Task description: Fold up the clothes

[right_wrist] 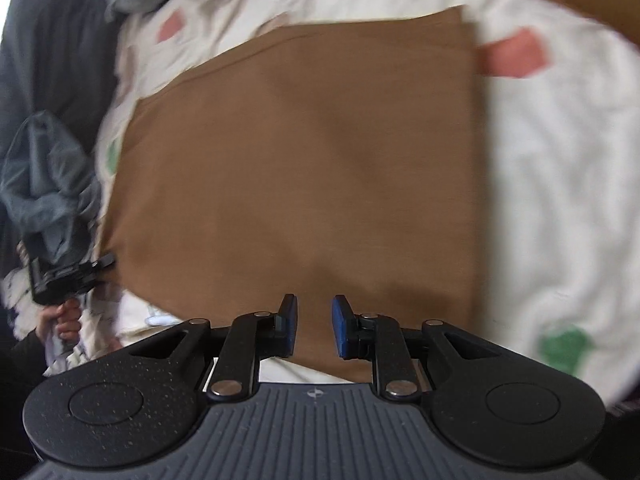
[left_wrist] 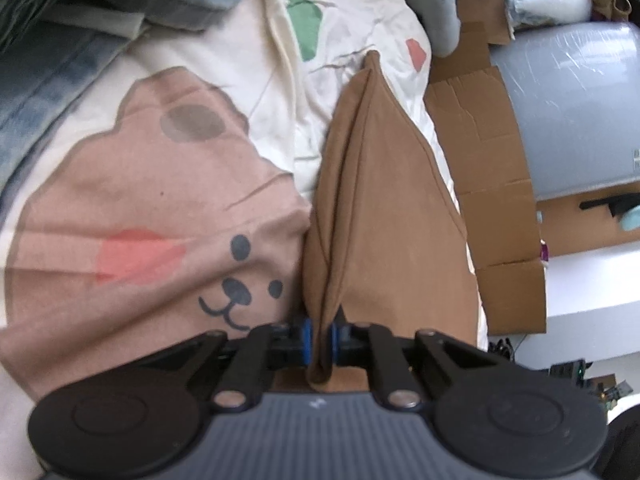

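A brown garment [left_wrist: 384,216] lies folded on a cream bedsheet with a bear print [left_wrist: 168,216]. In the left wrist view my left gripper [left_wrist: 319,340] is shut on the near edge of this cloth, a fold of it pinched between the blue pads. The right wrist view shows the same brown garment [right_wrist: 304,168] spread flat as a rough rectangle. My right gripper [right_wrist: 314,326] hovers above its near edge, open, with a small gap and nothing between the fingers. At the left edge of that view the left gripper [right_wrist: 98,264] grips the cloth's corner, with a hand [right_wrist: 66,320] below it.
Grey clothes [left_wrist: 436,8] lie at the top of the bed, and dark fabric [right_wrist: 44,184] is heaped at its left side. Flattened cardboard [left_wrist: 492,184] and a grey plastic-wrapped roll [left_wrist: 576,112] lie beside the bed on the right.
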Tool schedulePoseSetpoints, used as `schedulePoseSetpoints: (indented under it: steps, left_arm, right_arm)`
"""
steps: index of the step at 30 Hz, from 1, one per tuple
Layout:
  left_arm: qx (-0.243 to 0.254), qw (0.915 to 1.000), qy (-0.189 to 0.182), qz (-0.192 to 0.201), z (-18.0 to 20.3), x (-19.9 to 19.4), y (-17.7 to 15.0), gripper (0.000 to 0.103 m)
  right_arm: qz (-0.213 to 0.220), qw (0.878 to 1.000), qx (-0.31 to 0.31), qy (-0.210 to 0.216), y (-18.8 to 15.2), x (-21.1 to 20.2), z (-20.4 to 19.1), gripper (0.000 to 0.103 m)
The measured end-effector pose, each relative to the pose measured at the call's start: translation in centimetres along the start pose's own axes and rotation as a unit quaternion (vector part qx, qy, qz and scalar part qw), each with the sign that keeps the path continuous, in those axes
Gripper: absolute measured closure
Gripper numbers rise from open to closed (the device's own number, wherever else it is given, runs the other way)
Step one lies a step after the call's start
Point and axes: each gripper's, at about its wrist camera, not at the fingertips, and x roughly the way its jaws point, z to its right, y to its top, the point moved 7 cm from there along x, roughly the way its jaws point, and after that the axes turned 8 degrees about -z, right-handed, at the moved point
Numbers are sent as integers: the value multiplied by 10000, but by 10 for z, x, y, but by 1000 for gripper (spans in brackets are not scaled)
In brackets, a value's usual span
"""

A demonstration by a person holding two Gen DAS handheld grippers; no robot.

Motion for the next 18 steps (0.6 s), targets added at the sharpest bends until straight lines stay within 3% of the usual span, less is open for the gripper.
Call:
schedulePoseSetpoints:
  steps: [5, 11, 18]
  left_arm:
    - [27, 10000, 38, -40, 4, -1, 3, 95]
    - [98, 9997, 153, -166, 8, 0, 7, 95]
    - [82, 9996, 216, -181, 8, 5, 9, 95]
  right_arm:
    - [-144, 9966, -709, 405, 3, 48, -41, 84]
    - [-275, 9821, -1701, 762, -6, 91, -90, 85]
    - [-447, 9660, -2491, 519, -22, 115, -111, 86]
